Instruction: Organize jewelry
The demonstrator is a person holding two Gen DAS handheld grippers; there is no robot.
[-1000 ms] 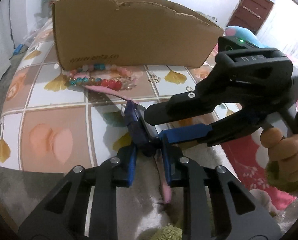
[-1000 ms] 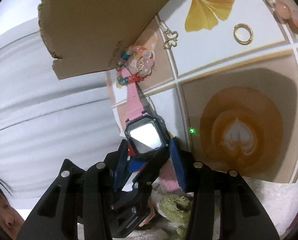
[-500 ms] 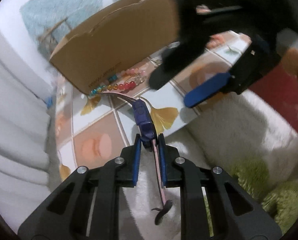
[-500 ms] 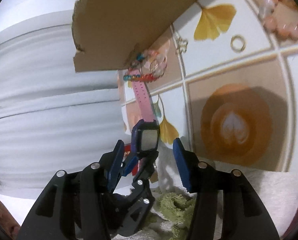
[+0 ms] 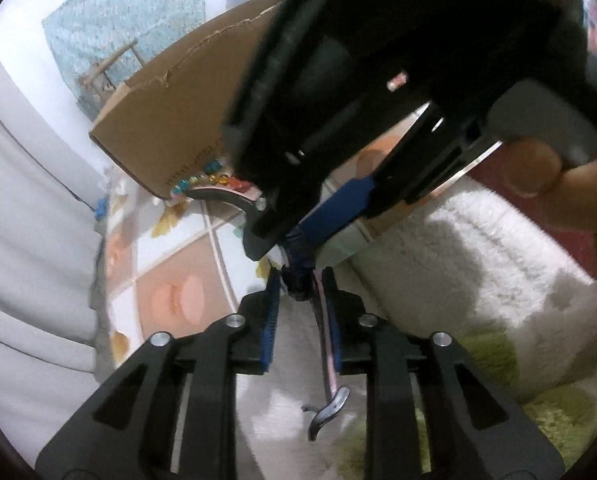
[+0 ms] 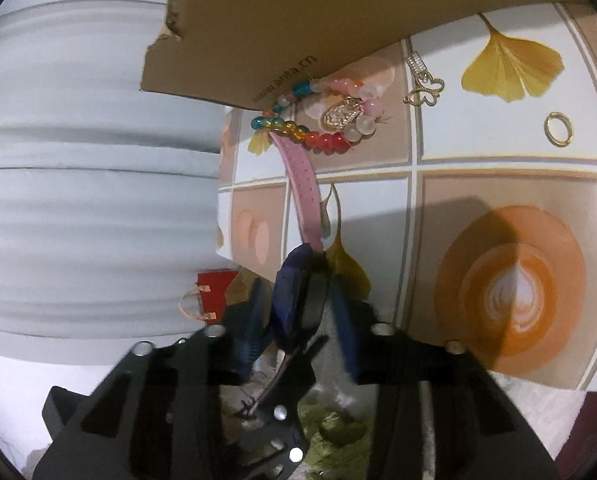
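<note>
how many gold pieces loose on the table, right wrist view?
3: the butterfly charm near the cardboard box, the ring to its right, the oval pendant on the bead bracelets. Others may be hidden.

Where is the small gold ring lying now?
In the right wrist view, the gold ring lies alone on a white tile at the far right, below the yellow ginkgo leaf print and right of the butterfly charm.

Pink-strapped navy watch (image 6: 294, 300), multicoloured bead bracelet (image 6: 298, 132), ginkgo-leaf patterned tabletop (image 6: 498, 152)
</note>
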